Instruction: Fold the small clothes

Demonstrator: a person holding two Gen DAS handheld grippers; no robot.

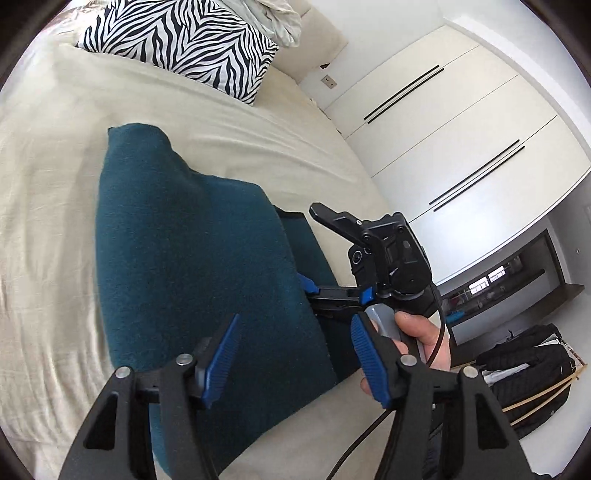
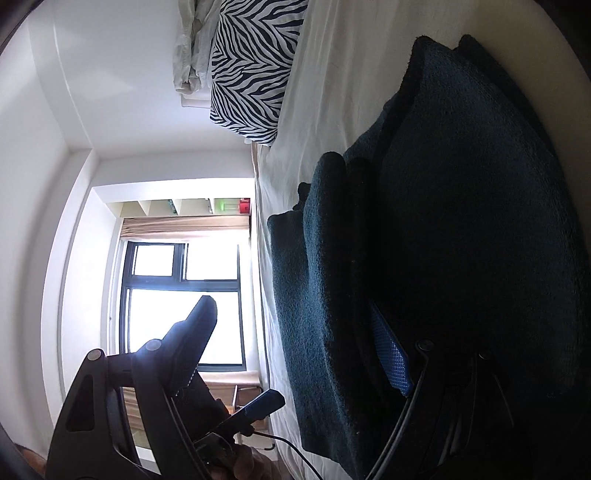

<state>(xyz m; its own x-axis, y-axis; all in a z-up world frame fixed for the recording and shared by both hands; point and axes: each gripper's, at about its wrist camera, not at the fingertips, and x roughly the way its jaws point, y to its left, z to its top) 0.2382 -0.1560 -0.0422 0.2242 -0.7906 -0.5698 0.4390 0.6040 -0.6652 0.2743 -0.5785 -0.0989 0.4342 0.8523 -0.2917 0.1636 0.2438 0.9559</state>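
Note:
A dark teal fleece garment (image 1: pixel 192 266) lies on the cream bed (image 1: pixel 44 206), partly folded in layers; it also fills the right of the right wrist view (image 2: pixel 461 221). My left gripper (image 1: pixel 291 360) is open and empty, hovering over the garment's near edge. My right gripper (image 1: pixel 314 291) comes in from the right, held by a hand (image 1: pixel 417 339), with its blue-padded fingertips at the garment's right edge. In its own view my right gripper (image 2: pixel 295 347) stands open, one blue pad (image 2: pixel 391 354) under or against the fleece, the other finger (image 2: pixel 192 339) free in the air.
A zebra-print pillow (image 1: pixel 184 40) and crumpled pale bedding (image 1: pixel 280 18) lie at the head of the bed. White wardrobe doors (image 1: pixel 461 147) stand to the right. A black bag (image 1: pixel 524 376) sits on the floor. A window (image 2: pixel 184 295) shows beyond the bed.

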